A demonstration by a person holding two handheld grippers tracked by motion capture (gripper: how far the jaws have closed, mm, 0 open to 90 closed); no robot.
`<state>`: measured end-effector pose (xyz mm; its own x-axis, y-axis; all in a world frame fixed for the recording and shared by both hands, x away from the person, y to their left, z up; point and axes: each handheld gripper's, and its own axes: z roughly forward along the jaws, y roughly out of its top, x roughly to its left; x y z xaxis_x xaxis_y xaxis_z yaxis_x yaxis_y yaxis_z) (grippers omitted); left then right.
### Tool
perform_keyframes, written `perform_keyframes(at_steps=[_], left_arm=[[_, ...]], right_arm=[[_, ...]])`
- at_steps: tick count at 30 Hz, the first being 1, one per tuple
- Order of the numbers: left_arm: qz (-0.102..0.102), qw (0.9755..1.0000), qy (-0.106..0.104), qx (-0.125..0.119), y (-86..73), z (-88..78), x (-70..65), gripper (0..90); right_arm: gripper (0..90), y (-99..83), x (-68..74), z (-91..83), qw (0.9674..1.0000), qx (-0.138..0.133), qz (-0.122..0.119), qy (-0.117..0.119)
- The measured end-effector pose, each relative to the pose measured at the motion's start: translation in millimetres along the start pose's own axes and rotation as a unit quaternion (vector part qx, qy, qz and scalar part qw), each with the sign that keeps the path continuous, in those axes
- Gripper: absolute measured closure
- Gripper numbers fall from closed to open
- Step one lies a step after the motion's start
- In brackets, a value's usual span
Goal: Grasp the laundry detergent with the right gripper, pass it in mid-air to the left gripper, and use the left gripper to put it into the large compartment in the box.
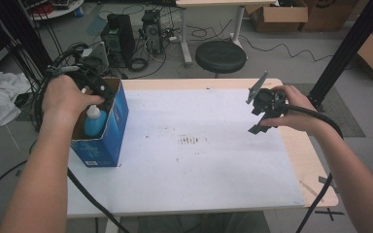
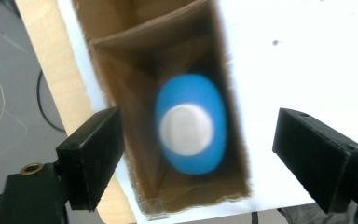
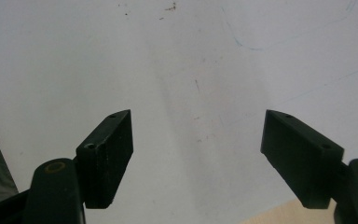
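High view: white table [image 1: 199, 160], cable-strewn grey floor [image 1: 281, 53].

Blue bottle [image 2: 190, 125], white cap up, seemingly upright inside blue carton [image 1: 119, 114].

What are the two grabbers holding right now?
Nothing. The left gripper hangs open above the blue bottle standing in the blue box. The right gripper is open over the bare white table.

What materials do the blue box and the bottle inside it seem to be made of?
Blue box: apparently cardboard, printed blue outside; the inside is raw matte brown with rough cut edges. Bottle: probably plastic, smooth blue body with a white cap; the blur leaves its finish uncertain.
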<state>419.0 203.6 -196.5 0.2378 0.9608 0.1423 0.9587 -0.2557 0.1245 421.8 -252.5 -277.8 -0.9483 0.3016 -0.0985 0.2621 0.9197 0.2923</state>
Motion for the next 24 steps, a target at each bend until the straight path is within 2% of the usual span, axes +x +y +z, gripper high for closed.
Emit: perform_keyframes(at_steps=[1,4,5,6,9,12,14,20,24], left_arm=[[0.000,1.0000,0.000,0.000,0.0,0.0,0.0,16.2],[0.027,0.9996,-0.002,-0.010,2.8,-8.5,-12.8,15.8],[0.047,0.9986,-0.012,-0.020,4.8,-12.8,-23.4,15.6],[0.047,0.9986,-0.012,-0.020,4.8,-12.8,-23.4,15.5],[0.076,0.9964,-0.021,-0.032,8.4,-15.8,-42.0,15.4],[0.103,0.9931,-0.040,-0.039,12.2,-15.0,-61.6,14.9],[0.122,0.9907,-0.043,-0.041,14.8,-13.6,-74.9,14.8],[0.177,0.9798,-0.073,-0.058,24.2,-1.9,-113.9,11.9],[0.198,0.9743,-0.089,-0.061,29.7,12.9,-134.0,11.9]], right_arm=[[25.3,0.0,0.0,0.0,1.0000,0.000,0.000,0.000],[25.3,1.4,1.6,-0.2,1.0000,0.001,0.000,0.001],[25.3,2.2,2.6,-0.8,1.0000,0.005,0.002,0.003],[25.3,2.2,2.6,-0.8,1.0000,0.005,0.002,0.003],[25.0,3.7,2.5,-1.7,1.0000,0.002,0.003,0.004],[25.0,5.5,3.4,-2.6,1.0000,0.000,0.003,0.006],[25.0,5.7,4.0,-3.1,1.0000,0.002,0.005,0.005],[24.7,5.9,4.1,-3.7,0.9999,-0.003,0.003,0.009],[24.7,6.7,4.3,-3.5,0.9999,-0.003,0.002,0.011]])
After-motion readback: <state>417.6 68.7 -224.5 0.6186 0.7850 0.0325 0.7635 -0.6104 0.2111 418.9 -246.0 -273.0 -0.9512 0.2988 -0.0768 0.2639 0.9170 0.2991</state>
